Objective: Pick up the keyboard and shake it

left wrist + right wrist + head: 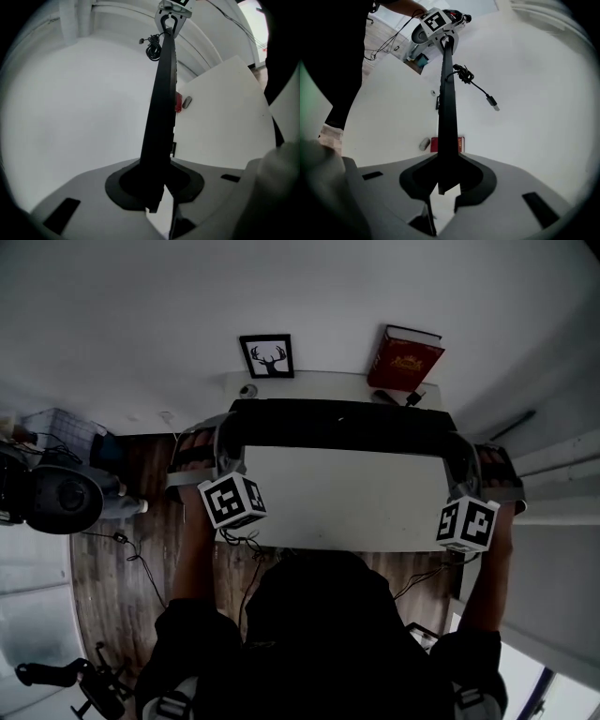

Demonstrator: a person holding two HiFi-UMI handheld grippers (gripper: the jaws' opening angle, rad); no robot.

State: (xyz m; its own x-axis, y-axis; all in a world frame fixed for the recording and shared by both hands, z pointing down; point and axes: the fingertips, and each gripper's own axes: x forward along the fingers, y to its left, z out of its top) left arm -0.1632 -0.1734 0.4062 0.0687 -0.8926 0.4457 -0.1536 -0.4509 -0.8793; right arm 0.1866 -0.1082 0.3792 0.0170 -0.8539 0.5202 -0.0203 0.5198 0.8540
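Here the left gripper [231, 439] is clamped on the left end of the black keyboard [342, 426], which hangs level in the air above the white desk [347, 507]. The right gripper [457, 452] grips its other end the same way, and a red book [405, 359] stands at the desk's far edge.

Long, slim black keyboard [342, 427], aloft and level above the white desk [347, 507] (cable [464, 74] bundled, plug end loose)

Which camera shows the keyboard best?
Head view: the keyboard shows full length, above the desk. Both gripper views show it only edge-on, a thin black strip running away from the camera.
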